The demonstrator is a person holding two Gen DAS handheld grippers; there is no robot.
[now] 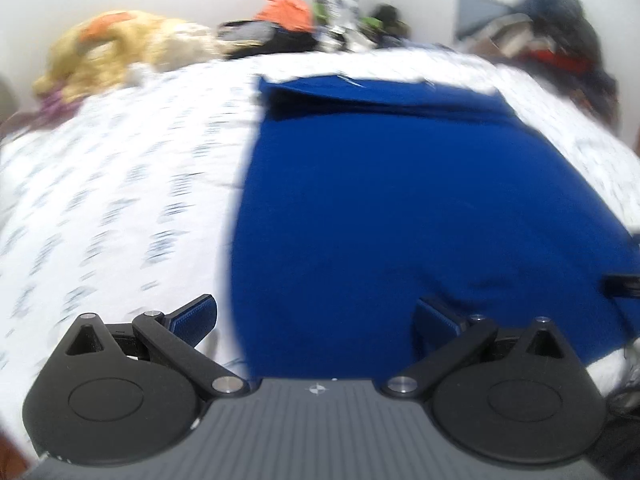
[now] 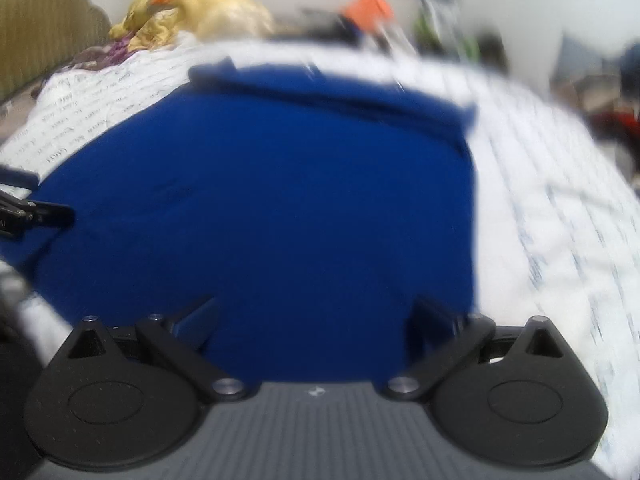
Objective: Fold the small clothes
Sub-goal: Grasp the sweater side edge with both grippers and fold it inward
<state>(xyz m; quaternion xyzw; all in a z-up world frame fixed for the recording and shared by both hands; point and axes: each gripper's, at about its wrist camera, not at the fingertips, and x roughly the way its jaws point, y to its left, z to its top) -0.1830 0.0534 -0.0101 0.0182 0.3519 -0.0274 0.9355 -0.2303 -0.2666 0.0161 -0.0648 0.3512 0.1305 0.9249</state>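
Observation:
A royal-blue garment [image 1: 400, 208] lies flat on the white printed bedsheet [image 1: 112, 184], with a folded band along its far edge. My left gripper [image 1: 316, 316] is open just above the garment's near left edge, nothing between its fingers. In the right wrist view the same blue garment [image 2: 280, 208] fills the middle, and my right gripper [image 2: 316, 320] stands open over its near right part, holding nothing. The left gripper's finger [image 2: 36, 208] pokes in at the left edge there. The right gripper's tip [image 1: 624, 280] shows at the right edge of the left wrist view. Both views are motion-blurred.
A yellow and orange plush heap [image 1: 116, 48] lies at the bed's far left. Dark and orange clothes [image 1: 280, 20] pile along the back wall, with more clutter [image 1: 560, 40] at the far right. A ribbed headboard [image 2: 36, 28] rises at the left.

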